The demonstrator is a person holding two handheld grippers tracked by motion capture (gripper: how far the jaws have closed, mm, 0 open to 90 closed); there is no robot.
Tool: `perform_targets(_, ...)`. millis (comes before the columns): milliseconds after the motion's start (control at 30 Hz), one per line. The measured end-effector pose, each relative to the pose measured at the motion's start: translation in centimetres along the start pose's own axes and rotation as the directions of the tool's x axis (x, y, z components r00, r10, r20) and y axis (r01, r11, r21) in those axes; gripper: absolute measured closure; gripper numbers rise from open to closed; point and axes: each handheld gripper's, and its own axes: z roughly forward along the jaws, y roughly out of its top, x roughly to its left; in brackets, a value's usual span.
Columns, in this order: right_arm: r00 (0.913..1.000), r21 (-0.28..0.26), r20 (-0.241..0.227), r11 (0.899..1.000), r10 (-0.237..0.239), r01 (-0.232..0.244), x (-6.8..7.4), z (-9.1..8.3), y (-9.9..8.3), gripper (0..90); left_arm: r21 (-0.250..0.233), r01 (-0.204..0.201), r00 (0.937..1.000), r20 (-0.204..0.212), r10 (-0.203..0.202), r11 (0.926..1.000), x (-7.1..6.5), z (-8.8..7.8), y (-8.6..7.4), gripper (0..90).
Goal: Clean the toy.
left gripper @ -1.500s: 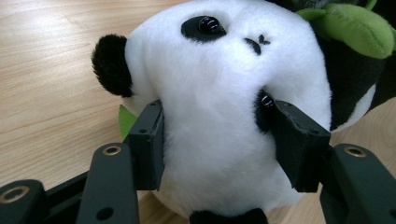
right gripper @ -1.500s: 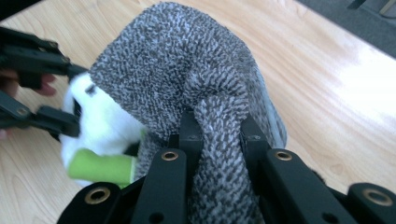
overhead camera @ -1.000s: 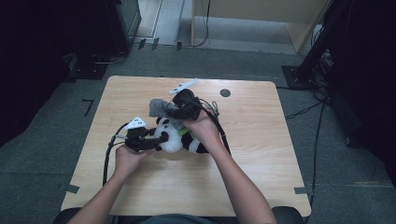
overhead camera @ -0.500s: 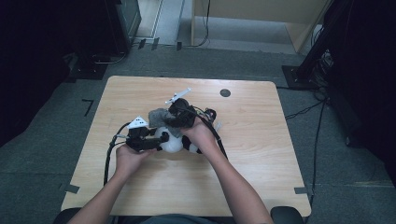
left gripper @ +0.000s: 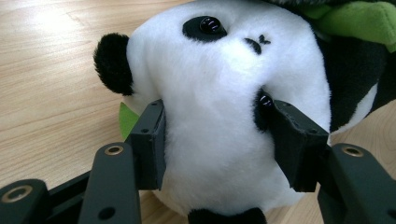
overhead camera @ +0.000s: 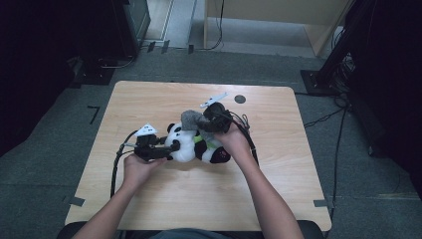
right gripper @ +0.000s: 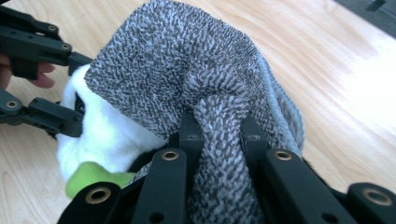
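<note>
A black-and-white panda plush [overhead camera: 191,144] with a green bit [overhead camera: 201,142] at its neck lies on the wooden table [overhead camera: 149,99]. My left gripper [overhead camera: 168,150] is shut on the panda's head [left gripper: 219,93], with both pads [left gripper: 149,144] pressing into the white fur. My right gripper [overhead camera: 205,121] sits just above the panda's body and is shut on a grey knitted cloth [overhead camera: 190,119]. That cloth [right gripper: 187,70] is pinched between my right gripper's [right gripper: 219,126] jaws and drapes over the panda [right gripper: 107,135]. The left gripper [right gripper: 46,84] holds the head beyond it.
A small dark round spot [overhead camera: 240,98] marks the table's far side. Black cables [overhead camera: 117,164] trail from both grippers across the tabletop. Around the table are grey floor, dark equipment at far left [overhead camera: 129,25] and a black stand at right [overhead camera: 343,45].
My right gripper has come down and nearer to the panda with the grey cloth, which now lies over the plush. The left gripper has kept its grip in place.
</note>
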Motion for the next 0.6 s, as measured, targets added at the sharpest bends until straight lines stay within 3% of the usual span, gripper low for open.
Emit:
perform_targets(133,0.9981,-0.001,0.061,1.000,0.006,-0.006,-0.8,-0.9,0.0,77.9,0.002,-0.005,1.0000,-0.006,0.005,1.0000,0.0,0.0,0.0,43.2)
perform_targets(233,0.9971,-0.011,0.053,0.998,0.055,-0.054,-2.1,-1.7,-0.6,77.8,0.004,-0.010,0.9999,-0.003,0.010,0.9999,0.0,-0.1,0.0,43.1)
perform_targets(333,0.9937,-0.026,0.089,0.997,0.069,-0.067,-2.7,-2.4,-0.6,77.8,0.000,-0.008,1.0000,-0.002,0.008,1.0000,0.0,-0.1,-0.1,43.1)
perform_targets(600,0.9922,-0.095,0.108,0.994,0.061,-0.051,-1.7,-4.6,1.2,77.9,-0.002,-0.012,0.9999,0.001,0.012,0.9999,0.1,-0.1,-0.2,42.7)
